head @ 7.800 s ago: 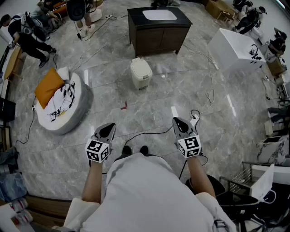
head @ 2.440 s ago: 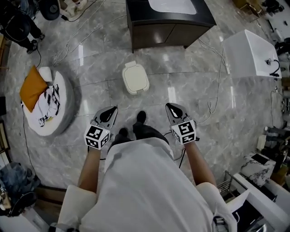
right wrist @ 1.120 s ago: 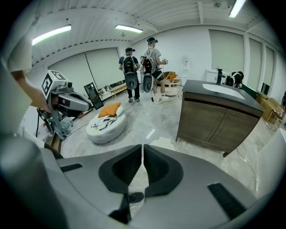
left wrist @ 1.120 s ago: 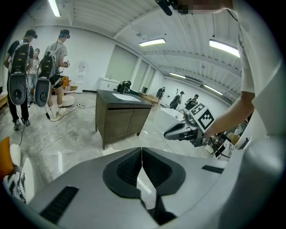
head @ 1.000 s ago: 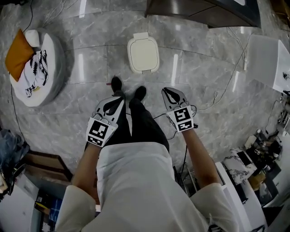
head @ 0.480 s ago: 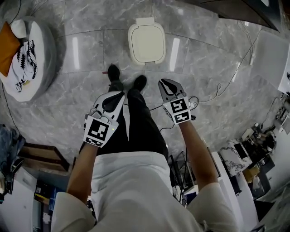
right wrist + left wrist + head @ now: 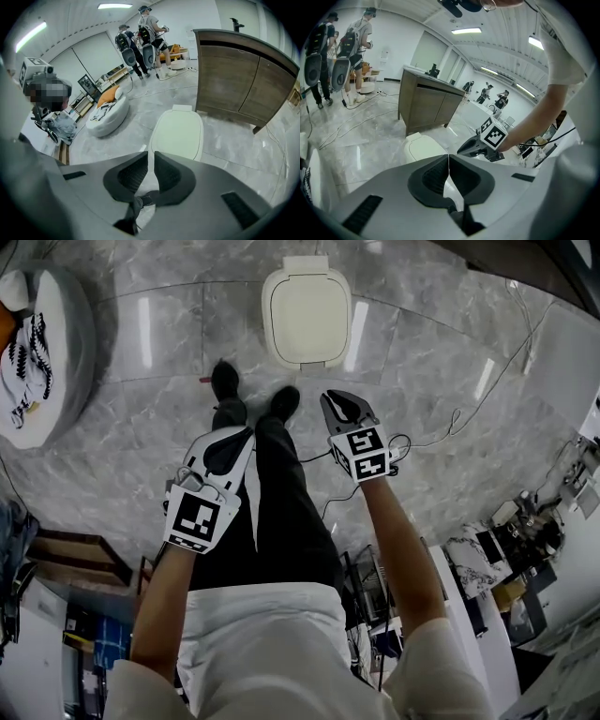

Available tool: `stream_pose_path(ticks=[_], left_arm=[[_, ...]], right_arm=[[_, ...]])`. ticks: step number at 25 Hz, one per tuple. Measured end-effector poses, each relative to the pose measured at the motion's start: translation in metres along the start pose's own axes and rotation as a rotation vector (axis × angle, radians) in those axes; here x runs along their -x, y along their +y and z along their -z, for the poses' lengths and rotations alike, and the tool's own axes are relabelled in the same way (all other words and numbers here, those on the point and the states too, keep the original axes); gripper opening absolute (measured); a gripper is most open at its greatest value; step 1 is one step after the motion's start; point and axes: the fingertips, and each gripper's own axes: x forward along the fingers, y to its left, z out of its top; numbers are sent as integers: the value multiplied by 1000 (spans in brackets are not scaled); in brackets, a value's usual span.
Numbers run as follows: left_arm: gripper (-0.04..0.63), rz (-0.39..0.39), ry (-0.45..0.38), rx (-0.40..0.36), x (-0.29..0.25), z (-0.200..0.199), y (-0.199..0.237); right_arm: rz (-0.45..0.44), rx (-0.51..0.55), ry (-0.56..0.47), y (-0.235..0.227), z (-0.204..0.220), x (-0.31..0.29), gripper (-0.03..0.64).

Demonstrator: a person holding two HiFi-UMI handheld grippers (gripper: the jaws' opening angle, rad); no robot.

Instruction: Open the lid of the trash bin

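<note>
- The trash bin (image 7: 307, 310) sits on the grey marble floor (image 7: 450, 381), just ahead of the person's shoes (image 7: 225, 381), and its cream lid lies flat and closed.
- The left gripper (image 7: 236, 435) hangs over the person's dark trouser leg, apart from the bin. Its jaws are pressed together with nothing between them.
- The right gripper (image 7: 330, 399) is a touch further forward, beside the other shoe and near the bin without touching it. Its jaws are clenched to a thin slit (nothing in there either).
- A dark wooden cabinet (image 7: 243, 79) stands behind the bin.
- A round white cushion (image 7: 108, 115) lies off to the left.
- Two people (image 7: 143, 37) stand at the far wall.
- Thin cables (image 7: 441, 432) trail across the floor.
</note>
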Motion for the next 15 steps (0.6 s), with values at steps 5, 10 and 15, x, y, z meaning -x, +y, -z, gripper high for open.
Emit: stream_pose_path(ticks=[5, 10, 15], left_arm=[[18, 6, 5, 24, -14, 20, 7], [18, 0, 11, 47, -29, 41, 18], [18, -1, 14, 62, -37, 55, 24]], right_arm=[[12, -69, 24, -9, 16, -38, 34], [48, -127, 37, -22, 33, -71, 35], [79, -154, 51, -31, 45, -90, 39]])
